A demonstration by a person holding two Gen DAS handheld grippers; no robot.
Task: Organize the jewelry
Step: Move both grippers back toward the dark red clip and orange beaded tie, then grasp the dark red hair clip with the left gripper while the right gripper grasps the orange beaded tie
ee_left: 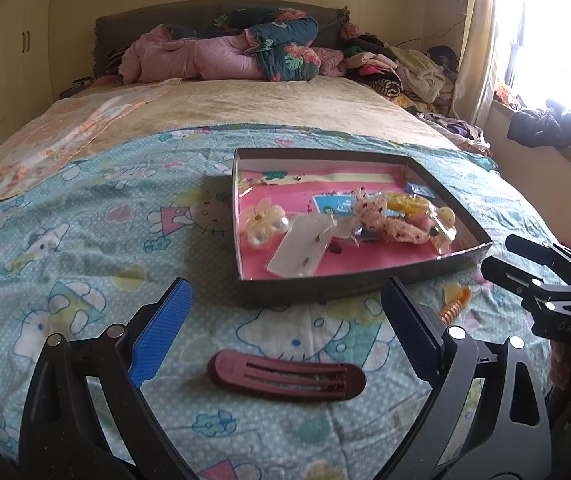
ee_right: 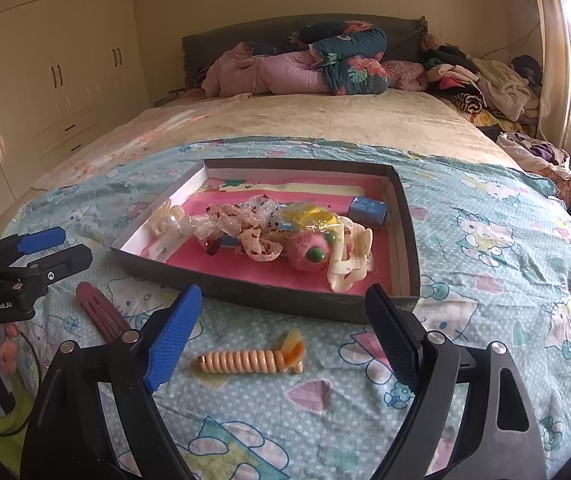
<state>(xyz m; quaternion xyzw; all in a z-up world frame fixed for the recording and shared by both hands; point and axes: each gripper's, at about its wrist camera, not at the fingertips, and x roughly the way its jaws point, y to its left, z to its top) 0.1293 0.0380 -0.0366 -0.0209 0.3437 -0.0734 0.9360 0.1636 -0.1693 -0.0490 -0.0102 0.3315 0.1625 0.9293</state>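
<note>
A shallow dark box with a pink floor lies on the Hello Kitty bedspread; it also shows in the right wrist view. It holds several hair accessories: a pearl flower clip, an earring card, a lace bow, a pink pompom. A maroon hair clip lies just before my open, empty left gripper. An orange spiral hair tie lies between the fingers of my open, empty right gripper, in front of the box.
Pink and floral bedding is piled at the headboard. Heaped clothes fill the bed's right side by the window. White wardrobes stand at left. The bedspread spreads left of the box.
</note>
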